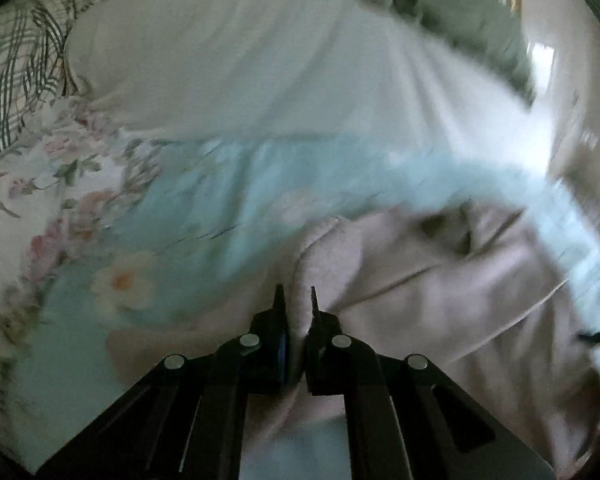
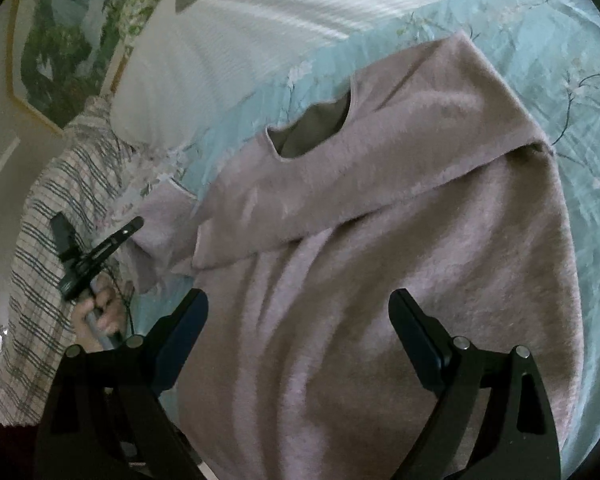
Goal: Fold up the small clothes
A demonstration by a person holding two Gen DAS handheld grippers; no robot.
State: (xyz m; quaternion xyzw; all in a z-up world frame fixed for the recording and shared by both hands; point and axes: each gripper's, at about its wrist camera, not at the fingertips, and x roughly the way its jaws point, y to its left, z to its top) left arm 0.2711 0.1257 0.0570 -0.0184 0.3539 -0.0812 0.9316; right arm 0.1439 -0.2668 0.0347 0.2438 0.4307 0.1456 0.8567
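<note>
Left wrist view: your left tool [image 1: 295, 300] is clamped on a raised ridge of the pink sweater [image 1: 440, 280], fabric pinched between its two fingers; the frame is smeared, so how deep the bite goes cannot be read. Right wrist view: your right tool [image 2: 298, 300] hangs with jaws wide apart over the sweater's body, nothing between them, pads clear of the cloth. The sweater lies spread on the bed [image 2: 580, 92], on the pale blue floral cover, neckline [image 2: 312, 132] toward the white pillow [image 2: 240, 40] at the head end, one sleeve already laid across the chest. Risk, as judged: the pinch looks to sit near a cuff or sleeve edge, and fuzzy knit slides, so a quick pull could strip it out of the tool or drag the whole garment toward the bed's side edge and undo the crossed sleeve. A second risk: with nothing pinning the body, the lower layers may bunch when you carry the fold over. Only the right view gives the full layout, plus your left tool seen from outside at the sleeve end beside the plaid cloth [image 2: 48, 216], with a hand [image 2: 96, 316] on its handle. Only the left view shows the pinch itself.
</note>
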